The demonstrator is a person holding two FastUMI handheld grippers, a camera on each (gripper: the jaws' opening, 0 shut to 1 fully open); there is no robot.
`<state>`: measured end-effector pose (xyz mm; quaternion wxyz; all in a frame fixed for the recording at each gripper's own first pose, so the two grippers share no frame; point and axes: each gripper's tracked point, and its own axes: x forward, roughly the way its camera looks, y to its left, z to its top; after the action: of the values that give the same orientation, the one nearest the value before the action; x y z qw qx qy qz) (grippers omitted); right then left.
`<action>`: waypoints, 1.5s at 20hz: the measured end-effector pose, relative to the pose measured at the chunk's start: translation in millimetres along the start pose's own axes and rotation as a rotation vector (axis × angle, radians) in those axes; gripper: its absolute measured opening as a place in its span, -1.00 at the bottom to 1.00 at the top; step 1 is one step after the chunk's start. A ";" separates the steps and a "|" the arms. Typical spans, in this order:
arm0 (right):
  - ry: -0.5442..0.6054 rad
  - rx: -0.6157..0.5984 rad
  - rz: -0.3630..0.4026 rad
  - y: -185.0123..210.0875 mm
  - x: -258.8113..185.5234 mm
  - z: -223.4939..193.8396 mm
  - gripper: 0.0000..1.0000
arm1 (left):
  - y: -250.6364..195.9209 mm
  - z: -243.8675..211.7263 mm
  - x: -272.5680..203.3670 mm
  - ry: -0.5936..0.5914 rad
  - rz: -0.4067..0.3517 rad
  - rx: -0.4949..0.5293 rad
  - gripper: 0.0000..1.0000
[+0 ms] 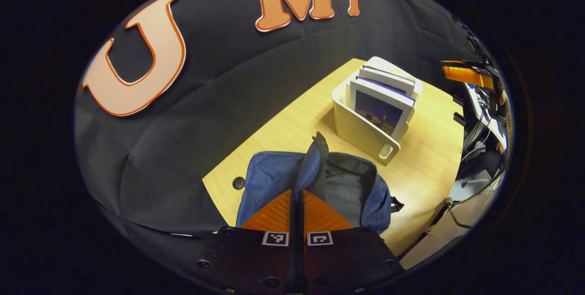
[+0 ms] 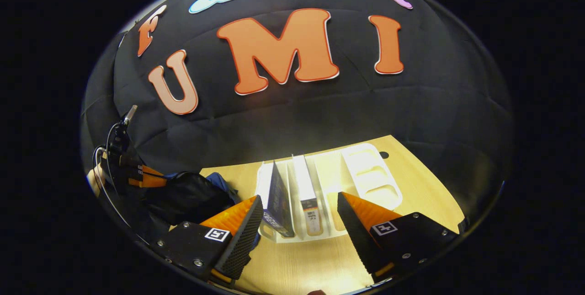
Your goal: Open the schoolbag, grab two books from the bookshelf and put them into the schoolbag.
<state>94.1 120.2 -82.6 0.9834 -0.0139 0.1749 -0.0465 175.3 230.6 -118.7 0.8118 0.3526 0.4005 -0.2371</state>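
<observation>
While left tool pinches schoolbag flap, right tool wide before books, labels illegible

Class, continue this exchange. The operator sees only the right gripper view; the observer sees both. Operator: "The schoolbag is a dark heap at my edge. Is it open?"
Observer: Yes. In the left gripper view the schoolbag gapes, showing its grey lining.
Operator: What keeps it open?
Observer: The left gripper is shut on the flap, holding it upright.
Operator: I see the books edge-on. What faces the bag?
Observer: The front book shows a dark picture cover, leaning in the bookshelf.
</observation>
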 end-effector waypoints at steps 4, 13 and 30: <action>0.131 -0.107 -0.018 20.3 26.6 22.3 0.93 | -2.8 -3.5 10.6 -0.023 -0.041 -0.026 -0.99; 0.548 -0.155 0.049 79.6 101.0 13.3 0.95 | -7.2 -20.0 25.6 -0.074 -0.123 -0.126 -0.99; 0.903 -0.205 -0.153 42.8 171.0 -83.1 0.17 | -9.8 -42.6 38.3 -0.044 -0.162 -0.124 -0.99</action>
<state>228.8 145.4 -221.0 0.7961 -0.1024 0.5875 -0.1026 169.9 252.8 -172.1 0.8190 0.2629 0.4235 -0.2842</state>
